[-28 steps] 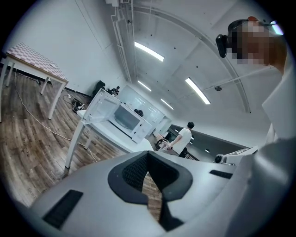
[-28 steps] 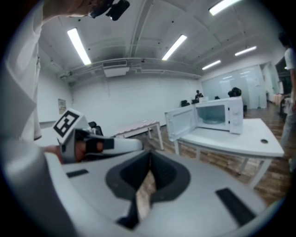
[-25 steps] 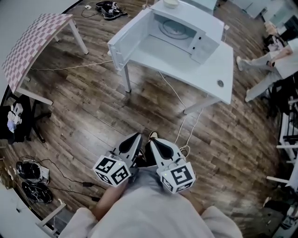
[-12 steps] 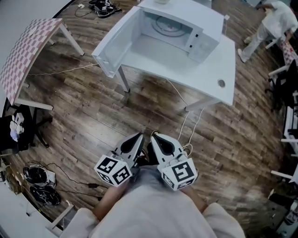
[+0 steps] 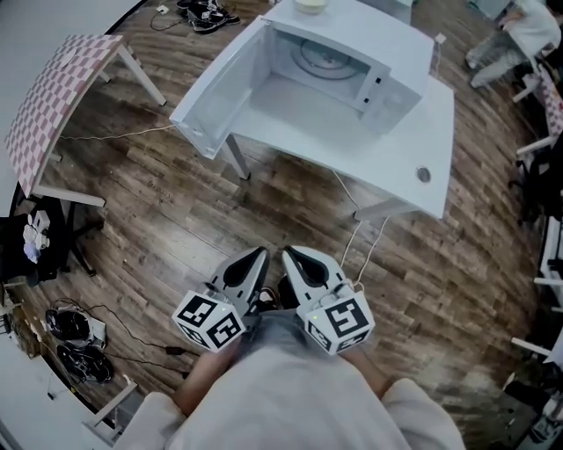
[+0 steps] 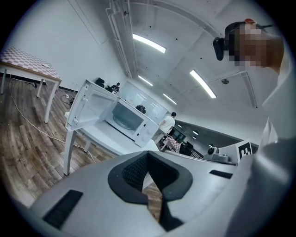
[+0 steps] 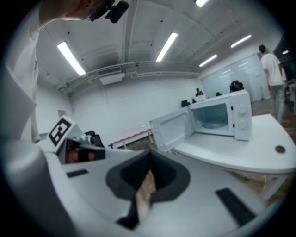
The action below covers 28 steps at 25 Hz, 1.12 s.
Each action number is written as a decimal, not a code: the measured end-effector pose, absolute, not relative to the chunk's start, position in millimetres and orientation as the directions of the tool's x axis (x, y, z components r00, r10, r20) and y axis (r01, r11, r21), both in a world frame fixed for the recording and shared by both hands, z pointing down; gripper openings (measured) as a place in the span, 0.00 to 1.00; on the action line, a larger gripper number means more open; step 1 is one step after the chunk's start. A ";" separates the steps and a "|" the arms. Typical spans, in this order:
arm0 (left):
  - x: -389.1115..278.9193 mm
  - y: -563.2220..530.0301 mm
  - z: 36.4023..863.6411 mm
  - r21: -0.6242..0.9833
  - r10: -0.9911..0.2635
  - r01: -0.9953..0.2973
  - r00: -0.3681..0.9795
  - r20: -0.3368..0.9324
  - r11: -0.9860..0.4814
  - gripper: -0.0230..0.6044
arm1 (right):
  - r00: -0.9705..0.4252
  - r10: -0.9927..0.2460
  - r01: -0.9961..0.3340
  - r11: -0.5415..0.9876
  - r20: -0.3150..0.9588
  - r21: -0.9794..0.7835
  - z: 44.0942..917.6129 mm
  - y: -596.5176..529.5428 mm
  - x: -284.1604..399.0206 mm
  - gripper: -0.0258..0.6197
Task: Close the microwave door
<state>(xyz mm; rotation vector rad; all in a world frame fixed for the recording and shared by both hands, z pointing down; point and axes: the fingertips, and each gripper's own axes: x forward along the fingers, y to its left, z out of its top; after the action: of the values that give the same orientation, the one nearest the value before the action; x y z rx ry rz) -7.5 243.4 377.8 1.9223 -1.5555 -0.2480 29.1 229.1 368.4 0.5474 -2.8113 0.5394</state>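
Closer than a second before, the white box-shaped microwave (image 5: 352,61) filled more of the head view, which suggested the person had stepped toward it. A person in white (image 5: 519,31) at the far right had also shifted up the picture. Both grippers kept their place against the body.

The microwave sat by the far left corner of the white worktop (image 5: 387,154). Its white hinged door (image 5: 215,92) was swung fully open and reached out past the worktop's left edge. The round glass turntable (image 5: 325,57) showed inside, and a pale bowl (image 5: 310,5) rested on top. The door was well apart from both grippers, so closing had not begun; a push on its outer face would probably come next.

The left gripper (image 5: 255,259) and right gripper (image 5: 290,257) were held side by side, low over the brown wooden plank floor (image 5: 158,220), likely a carrying pose for the approach. Each one's jaws stood together at the tips, with only a sliver of floor showing between them, and gripped nothing.

A white cable (image 5: 361,237) trailed down from the worktop's near edge. A pink-and-white checked table (image 5: 53,97) stood well to the left.
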 end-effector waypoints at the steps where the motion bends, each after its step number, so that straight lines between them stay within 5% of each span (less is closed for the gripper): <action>1: -9.2 239.9 375.4 0.580 -0.933 -0.810 0.269 0.240 -0.085 0.06 | -0.910 -0.306 -0.388 0.867 0.279 -0.313 367.1 225.2 27.1 0.08; 14: -7.3 199.6 357.3 0.515 -0.955 -0.852 0.221 0.196 -0.091 0.06 | -0.955 -0.192 -0.255 0.920 0.227 -0.296 353.9 196.6 26.0 0.08; 28: 4.3 174.6 367.0 0.540 -0.941 -0.830 0.281 0.187 -0.141 0.06 | -0.953 -0.182 -0.256 0.911 0.244 -0.322 360.4 183.2 23.6 0.08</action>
<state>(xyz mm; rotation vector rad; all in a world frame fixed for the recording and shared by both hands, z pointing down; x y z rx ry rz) 4.3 174.6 367.0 2.0045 -1.5834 -0.2644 23.6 183.2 360.4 0.3318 -2.8652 0.5244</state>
